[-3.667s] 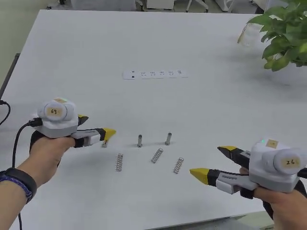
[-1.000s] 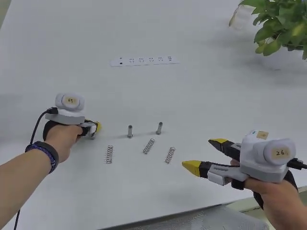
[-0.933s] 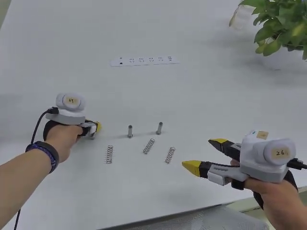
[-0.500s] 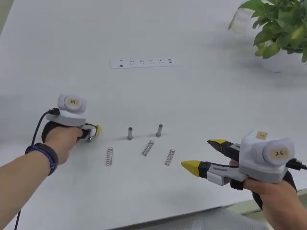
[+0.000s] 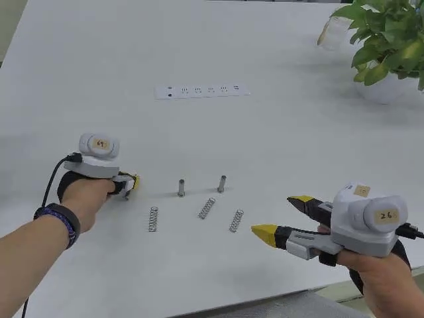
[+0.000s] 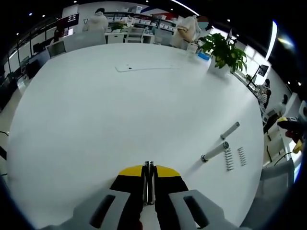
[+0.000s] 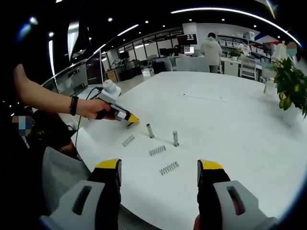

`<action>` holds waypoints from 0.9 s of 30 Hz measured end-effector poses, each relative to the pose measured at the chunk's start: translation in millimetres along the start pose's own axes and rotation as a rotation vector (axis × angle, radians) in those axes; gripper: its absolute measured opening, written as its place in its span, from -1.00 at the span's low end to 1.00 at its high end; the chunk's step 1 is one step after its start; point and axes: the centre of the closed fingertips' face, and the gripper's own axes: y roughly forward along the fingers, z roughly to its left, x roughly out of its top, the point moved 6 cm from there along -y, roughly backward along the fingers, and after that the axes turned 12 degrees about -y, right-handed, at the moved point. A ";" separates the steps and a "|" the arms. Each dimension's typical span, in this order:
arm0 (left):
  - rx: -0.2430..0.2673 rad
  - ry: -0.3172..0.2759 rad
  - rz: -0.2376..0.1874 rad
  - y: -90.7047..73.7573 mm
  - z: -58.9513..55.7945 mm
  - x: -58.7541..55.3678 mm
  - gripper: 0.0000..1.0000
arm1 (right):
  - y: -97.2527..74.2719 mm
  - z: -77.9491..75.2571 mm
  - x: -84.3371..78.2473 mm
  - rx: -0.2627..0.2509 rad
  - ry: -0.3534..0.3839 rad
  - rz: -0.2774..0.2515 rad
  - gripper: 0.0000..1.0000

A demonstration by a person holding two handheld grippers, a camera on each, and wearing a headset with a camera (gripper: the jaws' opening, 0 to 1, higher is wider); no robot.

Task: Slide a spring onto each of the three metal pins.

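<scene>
Compared with a few seconds back, the left gripper (image 5: 134, 180) has gone from spread beside the leftmost pin (image 6: 149, 179) to pressed together on it. In the left gripper view I can see the grey shaft pinched between the yellow tips, running back into the jaws so that its near end is hidden. From the head view that pin is almost wholly covered by the tips and the hand, and I can't tell whether it rests on the table (image 5: 298, 132) or is lifted off it. The other two pins (image 5: 181, 188) stand upright to the right of it, apart from each other. The three springs (image 5: 207, 208) lie flat in a loose row in front of them, none on a pin. The left gripper view catches two of those springs, small and smeared near its edge. The right gripper (image 5: 283, 214) hovers by the table's front edge, well apart from the parts, jaws spread wide and holding nothing; its rear is covered by the hand. Farther back I make out a white power strip (image 5: 202, 91) and a plant (image 5: 391, 33) cropped at the corner. A cable (image 5: 48, 189) runs from the left gripper past a wristband (image 5: 56, 215), and its far end is cut off at the frame's bottom.
</scene>
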 end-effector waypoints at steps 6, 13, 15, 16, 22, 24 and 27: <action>-0.002 0.002 -0.011 -5.6 -1.3 2.0 -1.00 | -0.6 1.0 -1.8 -0.001 0.003 -0.002 0.25; 0.004 0.012 -0.014 -9.0 -2.2 1.8 -1.00 | -1.6 2.6 -2.9 -0.001 -0.001 -0.004 0.26; 0.004 0.013 -0.014 -9.4 -2.3 2.1 -1.00 | -2.1 2.7 -3.9 -0.001 -0.001 -0.002 0.26; 0.004 0.013 -0.014 -9.6 -2.5 2.3 -1.00 | -2.3 2.7 -4.2 -0.002 -0.002 -0.002 0.26; 0.005 0.020 -0.019 -13.1 -4.5 2.8 -1.00 | -4.0 3.2 -5.6 -0.003 0.000 -0.005 0.26; 0.004 0.022 -0.022 -14.4 -5.1 3.4 -1.00 | -3.9 3.4 -5.9 -0.001 -0.002 -0.005 0.26; 0.005 0.028 -0.024 -16.3 -5.5 3.7 -1.00 | -3.7 4.2 -6.0 0.001 -0.006 -0.004 0.26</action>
